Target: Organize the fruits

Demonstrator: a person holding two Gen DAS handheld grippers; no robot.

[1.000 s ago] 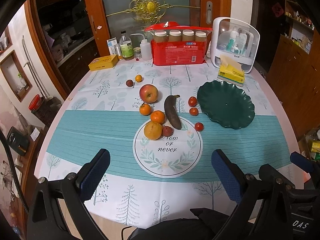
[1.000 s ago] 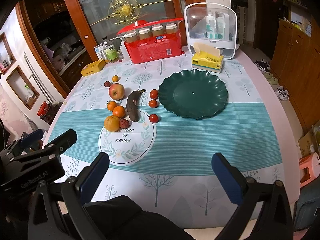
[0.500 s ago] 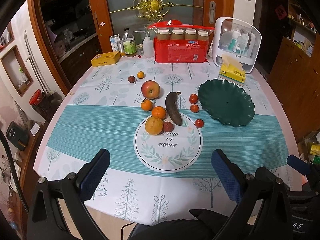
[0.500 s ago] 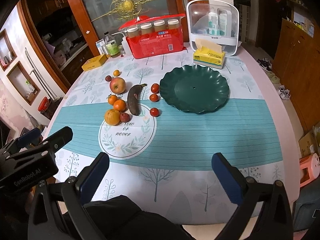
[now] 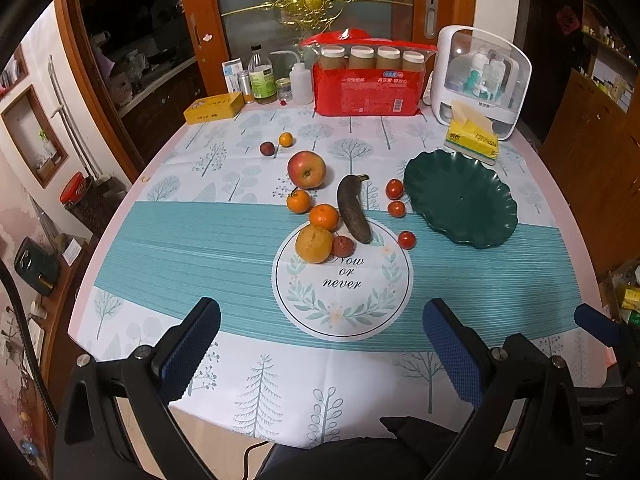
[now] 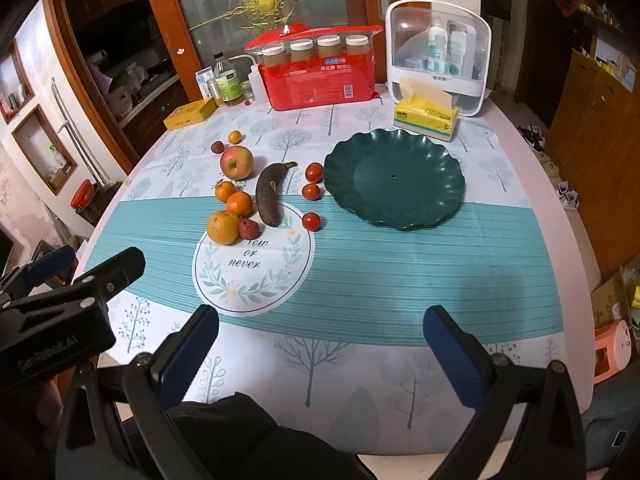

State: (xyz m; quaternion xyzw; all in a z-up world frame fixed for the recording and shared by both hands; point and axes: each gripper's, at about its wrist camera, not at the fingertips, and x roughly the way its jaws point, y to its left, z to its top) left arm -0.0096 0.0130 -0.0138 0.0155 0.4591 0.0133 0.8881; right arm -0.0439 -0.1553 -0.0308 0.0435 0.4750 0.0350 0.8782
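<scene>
Fruit lies loose mid-table: a red apple (image 5: 306, 169) (image 6: 236, 162), a blackened banana (image 5: 353, 214) (image 6: 269, 193), a large orange (image 5: 314, 243) (image 6: 223, 227), two small oranges (image 5: 323, 217), a reddish lychee-like fruit (image 5: 343, 246) and three cherry tomatoes (image 5: 406, 239) (image 6: 311, 221). An empty dark green scalloped plate (image 5: 460, 198) (image 6: 394, 178) sits to their right. My left gripper (image 5: 320, 344) and right gripper (image 6: 320, 348) are both open and empty, held above the near table edge. The left gripper also shows in the right wrist view (image 6: 64, 292).
At the back stand a red package of jars (image 5: 368, 80), a white cosmetics caddy (image 5: 482, 80), a yellow tissue pack (image 5: 472, 138), bottles (image 5: 262, 78) and a yellow box (image 5: 214, 107). A small orange (image 5: 285, 139) and a dark plum (image 5: 267, 148) lie behind the apple.
Both cameras have shifted slightly and the table appears a little nearer in view. Both grippers stay open and no fruit has moved.
</scene>
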